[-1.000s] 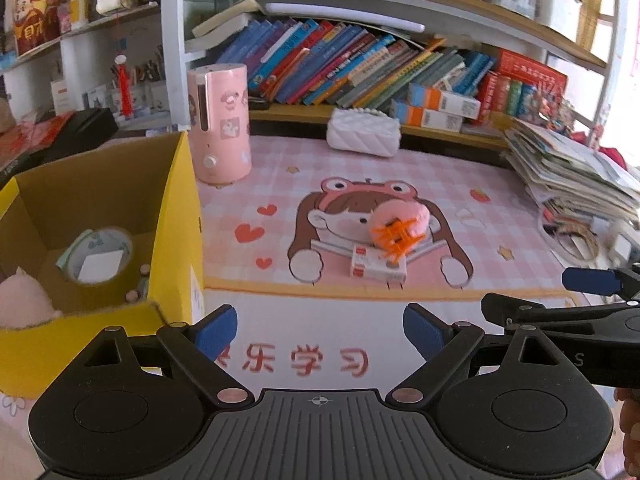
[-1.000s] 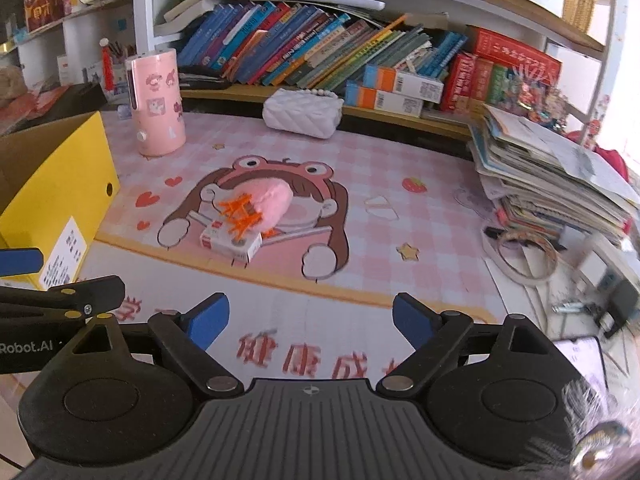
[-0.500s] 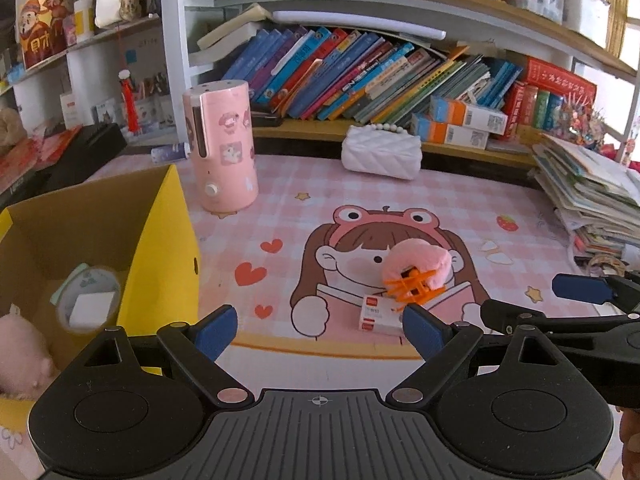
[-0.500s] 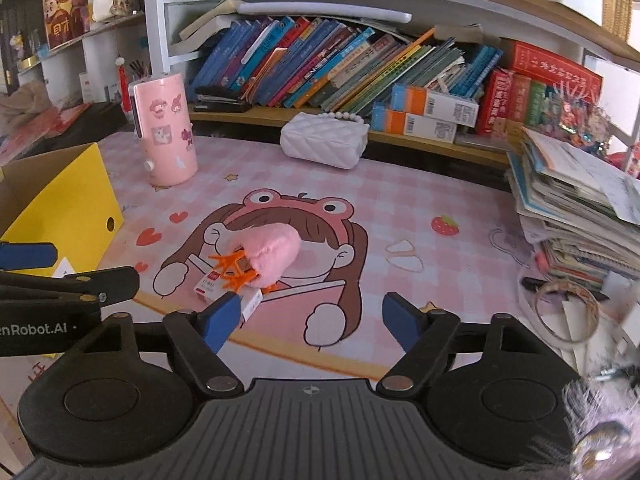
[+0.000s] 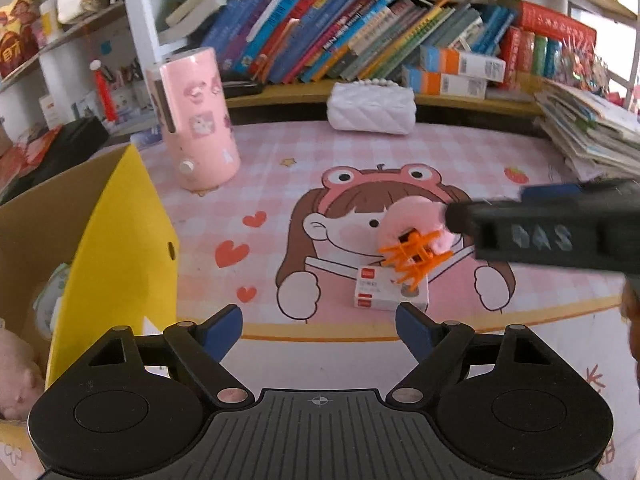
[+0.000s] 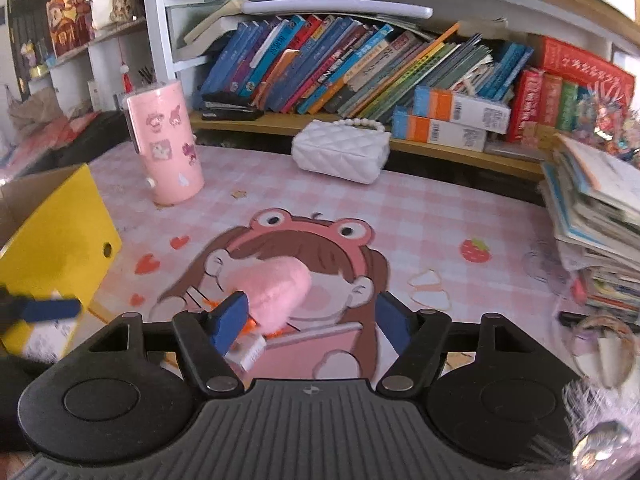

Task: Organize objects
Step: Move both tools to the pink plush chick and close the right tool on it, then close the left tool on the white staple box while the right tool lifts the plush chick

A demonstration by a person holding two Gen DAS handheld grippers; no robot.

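Right gripper moved in from well short of the fluffy pink plush toy, jaws closing partway around it; left gripper edged closer, jaws narrowed slightly, nothing between them

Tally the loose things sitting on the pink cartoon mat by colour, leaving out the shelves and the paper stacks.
Pink: 2, the tall canister and the fluffy clip
White: 2, the quilted purse and the small box
Orange: 1, the claw clip
Yellow: 1, the cardboard box
Total: 6
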